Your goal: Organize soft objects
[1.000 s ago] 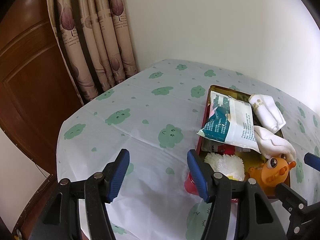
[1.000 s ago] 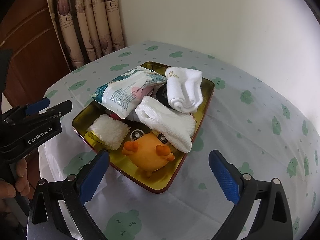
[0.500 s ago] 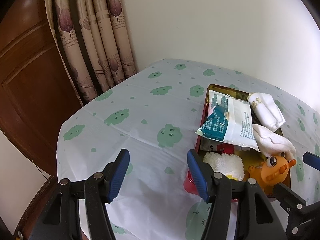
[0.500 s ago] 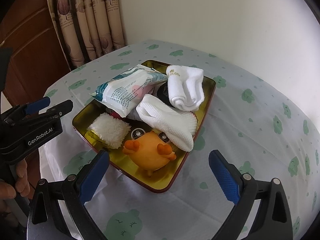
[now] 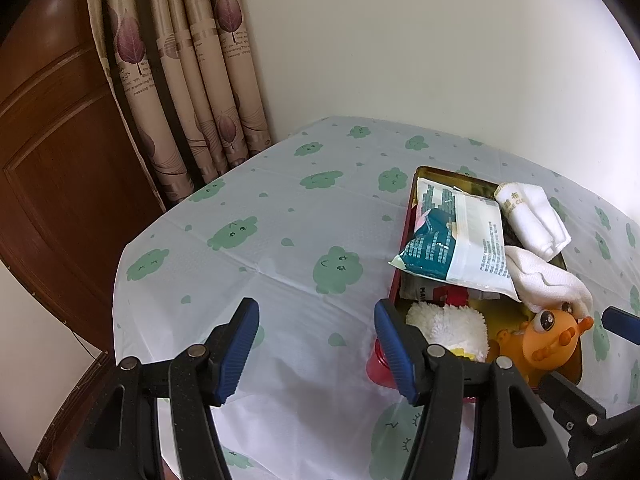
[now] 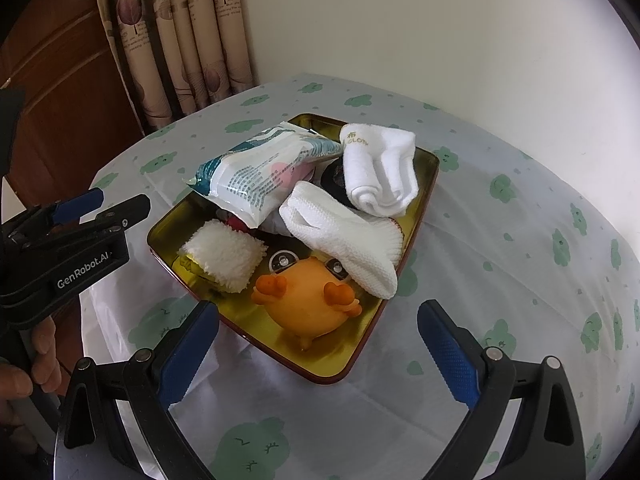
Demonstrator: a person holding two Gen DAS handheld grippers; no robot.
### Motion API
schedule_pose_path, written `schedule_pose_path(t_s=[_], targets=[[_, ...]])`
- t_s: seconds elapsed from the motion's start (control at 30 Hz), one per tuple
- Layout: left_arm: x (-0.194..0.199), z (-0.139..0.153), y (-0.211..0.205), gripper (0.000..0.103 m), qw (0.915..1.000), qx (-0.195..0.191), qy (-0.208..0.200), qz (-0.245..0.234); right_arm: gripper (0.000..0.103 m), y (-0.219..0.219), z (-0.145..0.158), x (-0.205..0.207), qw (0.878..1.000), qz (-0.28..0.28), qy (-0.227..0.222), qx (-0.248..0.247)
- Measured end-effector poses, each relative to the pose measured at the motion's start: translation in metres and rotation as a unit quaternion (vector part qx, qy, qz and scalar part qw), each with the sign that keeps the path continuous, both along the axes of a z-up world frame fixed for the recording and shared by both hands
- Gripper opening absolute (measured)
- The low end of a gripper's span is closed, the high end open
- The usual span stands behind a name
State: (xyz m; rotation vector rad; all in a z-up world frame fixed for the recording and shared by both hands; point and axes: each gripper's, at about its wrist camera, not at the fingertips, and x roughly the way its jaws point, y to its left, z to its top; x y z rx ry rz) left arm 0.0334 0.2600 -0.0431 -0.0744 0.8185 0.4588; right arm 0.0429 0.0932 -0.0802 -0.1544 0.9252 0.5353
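Note:
A gold metal tray (image 6: pixel 428 184) (image 5: pixel 436 174) holds soft things: an orange plush toy (image 6: pixel 308 304) (image 5: pixel 548 340), a fluffy white pad (image 6: pixel 224 254) (image 5: pixel 452 326), a white knit cloth (image 6: pixel 344 240) (image 5: pixel 548 276), a rolled white towel (image 6: pixel 380 168) (image 5: pixel 532 220) and a wipes packet (image 6: pixel 260 172) (image 5: pixel 460 240). My right gripper (image 6: pixel 320 356) is open and empty, just in front of the tray's near edge. My left gripper (image 5: pixel 316 344) is open and empty, above the tablecloth left of the tray; it also shows in the right wrist view (image 6: pixel 76 216).
The table wears a white cloth with green cloud prints (image 5: pixel 280 240). Curtains (image 5: pixel 192 80) and a wooden door (image 5: pixel 52 152) stand at the far left. A pale wall (image 6: pixel 440 40) runs behind the table. The table's edge drops off at the left.
Both views have shifted very slightly; the tray sits a touch lower in the right wrist view. Both grippers stay open and nothing in the tray has moved.

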Motion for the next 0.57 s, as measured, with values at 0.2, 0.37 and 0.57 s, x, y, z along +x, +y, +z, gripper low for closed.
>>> schedule_pose_path(t_s=[0.2,0.37,0.57], targets=[[-0.0007,-0.0006,-0.0012,0.062,1.0,0.001,0.001,0.0,0.098,0.0018,-0.0001,-0.0006,1.0,0.001,0.001,0.0],[0.0,-0.0002,-0.002,0.062,1.0,0.0,-0.003,-0.002,0.098,0.0015,0.0,-0.0005,1.0,0.0,0.002,0.0],[0.0018,-0.0002,-0.0029,0.062,1.0,0.001,-0.004,-0.001,0.098,0.0036,0.0018,-0.0024,1.0,0.003,0.001,-0.001]])
